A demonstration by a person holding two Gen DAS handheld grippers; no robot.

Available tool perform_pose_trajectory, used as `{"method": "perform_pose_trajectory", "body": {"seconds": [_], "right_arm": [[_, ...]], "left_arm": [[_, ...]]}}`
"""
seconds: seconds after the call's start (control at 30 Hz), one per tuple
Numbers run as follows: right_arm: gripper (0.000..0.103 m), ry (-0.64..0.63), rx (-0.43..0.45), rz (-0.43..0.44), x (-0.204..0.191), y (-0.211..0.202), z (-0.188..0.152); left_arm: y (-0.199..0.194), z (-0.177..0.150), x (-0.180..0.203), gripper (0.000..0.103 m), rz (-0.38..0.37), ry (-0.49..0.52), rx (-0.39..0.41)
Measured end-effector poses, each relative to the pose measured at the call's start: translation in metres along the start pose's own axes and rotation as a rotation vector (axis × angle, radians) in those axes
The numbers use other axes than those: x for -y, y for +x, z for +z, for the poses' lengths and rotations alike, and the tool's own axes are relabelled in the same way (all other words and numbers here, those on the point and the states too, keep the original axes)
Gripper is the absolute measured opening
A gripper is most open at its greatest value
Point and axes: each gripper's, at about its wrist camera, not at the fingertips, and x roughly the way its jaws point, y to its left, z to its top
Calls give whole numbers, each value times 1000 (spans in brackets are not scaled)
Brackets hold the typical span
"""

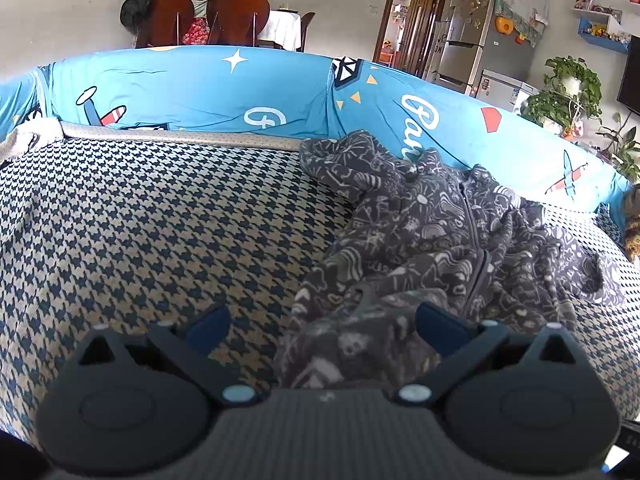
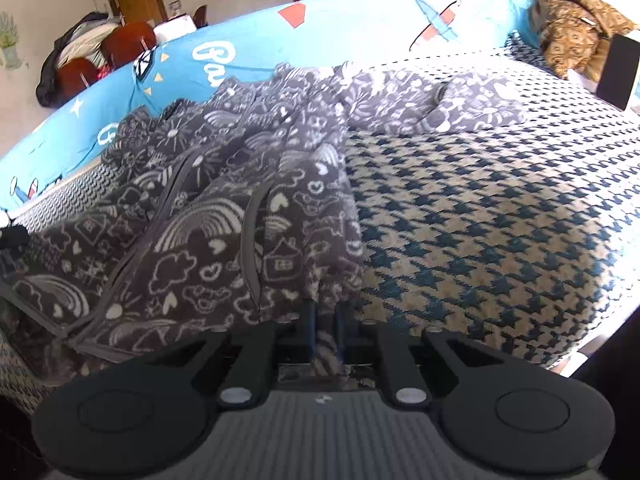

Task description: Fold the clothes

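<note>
A grey fleece zip jacket [image 1: 452, 240] with white doodle prints lies crumpled on the houndstooth sofa cover [image 1: 160, 220], against the blue backrest. My left gripper [image 1: 320, 328] is open, its blue pads wide apart over the jacket's lower corner, which bunches up between them without being pressed. In the right wrist view the same jacket [image 2: 224, 208] spreads across the left half, one sleeve reaching toward the far right. My right gripper [image 2: 325, 320] is shut on the jacket's bottom hem, with a strip of fabric pinched between the narrow jaws.
The blue cartoon-print backrest [image 1: 240, 92] bounds the seat at the back. A brown patterned cushion [image 2: 576, 24] and a dark tablet-like panel [image 2: 616, 72] sit at the far right end. Bare houndstooth cover [image 2: 500, 208] lies right of the jacket. Chairs, fridge and plants stand behind.
</note>
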Motion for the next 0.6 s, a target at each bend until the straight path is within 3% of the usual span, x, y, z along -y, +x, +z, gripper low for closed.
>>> {"method": "perform_pose_trajectory", "body": {"seconds": [0.2, 0.27, 0.47, 0.53, 0.6], "right_arm": [[9, 47, 18, -166, 7, -21, -2], [8, 62, -23, -202, 9, -13, -7], [9, 11, -58, -245, -1, -10, -9], [5, 49, -103, -269, 8, -8, -11], [5, 102, -90, -265, 16, -10, -10]], "left_arm": [[3, -2, -3, 103, 25, 2, -15], [4, -3, -3, 103, 27, 8, -21], [11, -11, 2, 103, 42, 56, -69], [13, -13, 2, 103, 49, 65, -82], [14, -15, -1, 103, 60, 62, -89]]}}
